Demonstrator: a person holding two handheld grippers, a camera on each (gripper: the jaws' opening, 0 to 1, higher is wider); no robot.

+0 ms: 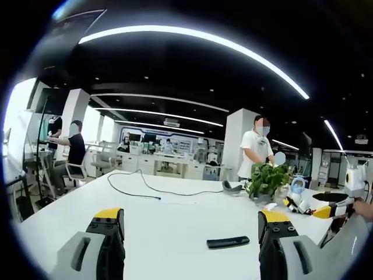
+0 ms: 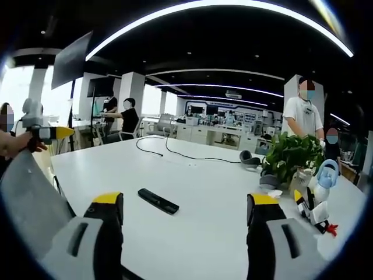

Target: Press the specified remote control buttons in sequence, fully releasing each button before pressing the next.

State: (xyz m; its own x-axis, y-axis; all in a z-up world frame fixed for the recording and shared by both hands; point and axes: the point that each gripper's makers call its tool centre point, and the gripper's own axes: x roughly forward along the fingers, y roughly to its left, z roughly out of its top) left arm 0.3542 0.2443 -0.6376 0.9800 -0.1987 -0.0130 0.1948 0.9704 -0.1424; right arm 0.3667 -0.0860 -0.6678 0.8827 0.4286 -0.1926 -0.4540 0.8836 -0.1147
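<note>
A slim black remote control [image 1: 228, 242] lies flat on the white table [image 1: 175, 216], just left of my left gripper's right jaw. My left gripper [image 1: 191, 220] stands open above the table with nothing between its yellow-tipped jaws. In the right gripper view the same remote [image 2: 158, 200] lies between and beyond the jaws, nearer the left one. My right gripper [image 2: 185, 205] is open and holds nothing. The other gripper [image 1: 332, 210] pokes in at the right of the left gripper view, and another [image 2: 49, 133] at the left of the right gripper view, held by a hand.
A potted green plant [image 2: 291, 156] stands at the table's right side, with a small white and blue toy figure [image 2: 322, 192] beside it. A black cable [image 1: 140, 188] snakes across the far table. A headset [image 2: 250, 157] lies near the plant. People stand and sit behind the table.
</note>
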